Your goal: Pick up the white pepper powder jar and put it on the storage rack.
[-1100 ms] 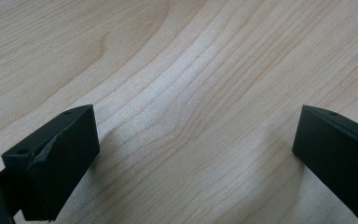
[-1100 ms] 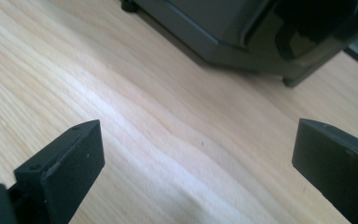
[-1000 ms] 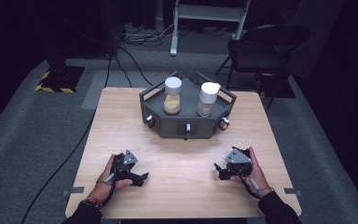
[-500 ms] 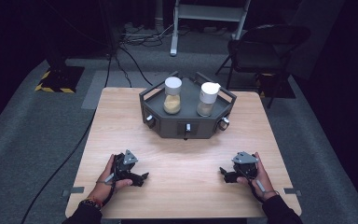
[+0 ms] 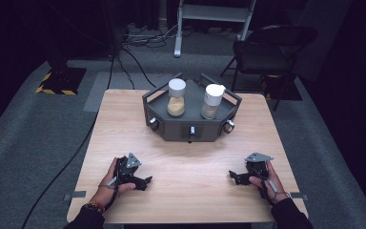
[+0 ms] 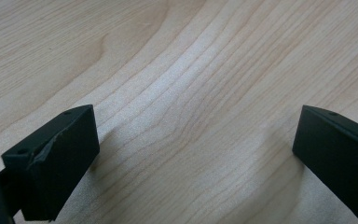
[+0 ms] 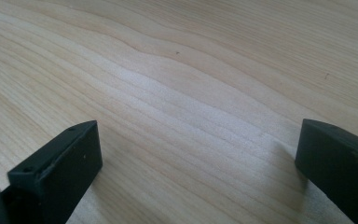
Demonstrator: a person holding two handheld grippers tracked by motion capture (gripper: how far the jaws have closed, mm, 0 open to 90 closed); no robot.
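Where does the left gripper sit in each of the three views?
High view: the left gripper rests on the wooden table, lower left, held by the person's left hand.
Left gripper view: its own two black jaws rise from the bottom corners, wide apart.
Right gripper view: cannot place it.
Shared landmark: the table's pale wood grain.

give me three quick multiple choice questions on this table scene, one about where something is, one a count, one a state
1. Where does the dark tray stand?
A. at the table's far middle
B. between the two claws
C. on the floor

2. How many jars stand in the tray?
A. one
B. two
C. four

3. How are the left claw and right claw?
A. both shut on a jar
B. one open, one shut
C. both open, holding nothing

Answers:
1. A, it sits toward the far edge of the table.
2. B, the jar with yellowish filling and the white-capped jar.
3. C, bare wood shows between each pair of jaws.
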